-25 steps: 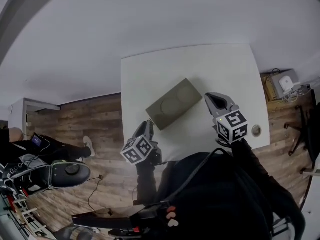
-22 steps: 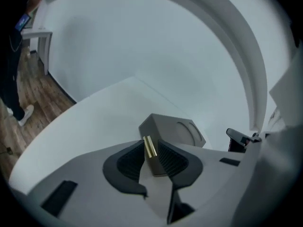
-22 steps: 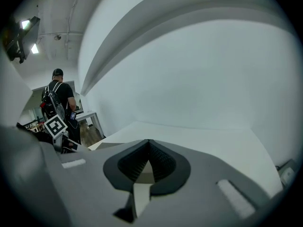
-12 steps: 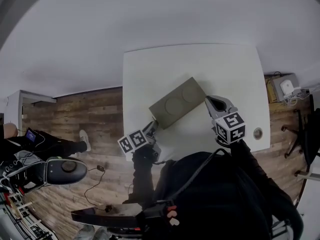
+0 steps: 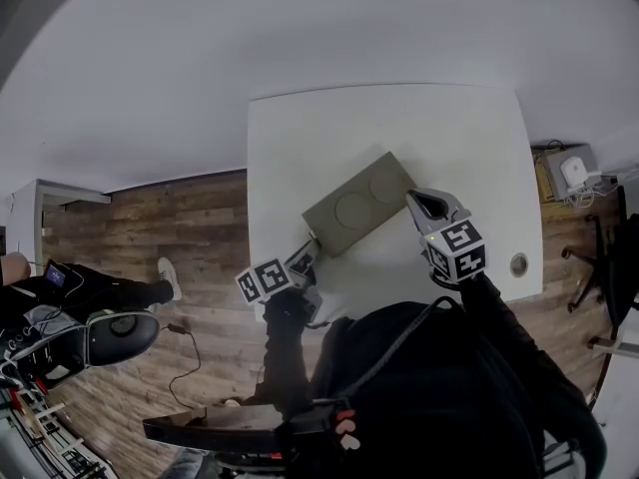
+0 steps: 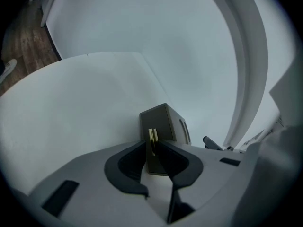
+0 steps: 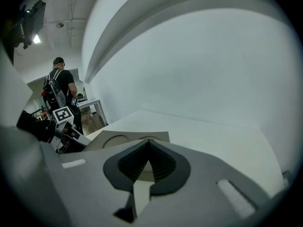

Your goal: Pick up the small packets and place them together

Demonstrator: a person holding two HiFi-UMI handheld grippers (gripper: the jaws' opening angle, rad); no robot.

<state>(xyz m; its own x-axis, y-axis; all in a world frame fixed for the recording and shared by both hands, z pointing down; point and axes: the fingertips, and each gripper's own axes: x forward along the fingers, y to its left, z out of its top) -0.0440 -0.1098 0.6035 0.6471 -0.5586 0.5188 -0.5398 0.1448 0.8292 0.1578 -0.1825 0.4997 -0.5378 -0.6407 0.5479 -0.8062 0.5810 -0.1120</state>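
Two hand-held grippers are at one box on the white laminate table (image 5: 439, 128). No small packet shows in any view. My judgement is that the packets are inside the box, so getting into it comes first.

Lower left of the head view: the left hand-held gripper (image 5: 308, 252), grey plastic with dark ribbed pads, sits at the lower-left short end of the flat olive-grey rectangular box (image 5: 357, 203). Its jaws are released and stand a narrow gap apart, clamping nothing. In the left gripper view the box's end face fills that gap from just beyond the tips. A thin yellowish strip (image 6: 152, 135) runs along that face, centred in the gap. Whether it is a tab or a lid seam cannot be determined.

Centre: the box lies flat near the table's left edge. Its long axis runs from lower left to upper right of the head view. The finish is matt and the edges are crisp, which suggests rigid card. Two shallow round recesses (image 5: 349, 210) are pressed into its top.

Right of centre: the right hand-held gripper (image 5: 417, 201) is clenched, jaws fully together and empty. It is just beside the box's right-hand corner, and the box lies to the left of its tips.

Assessment: the left hand-held gripper looks straight along the box's long axis at the end face, so it is the better placed. The coming move depends on that strip lying directly ahead of its jaws.
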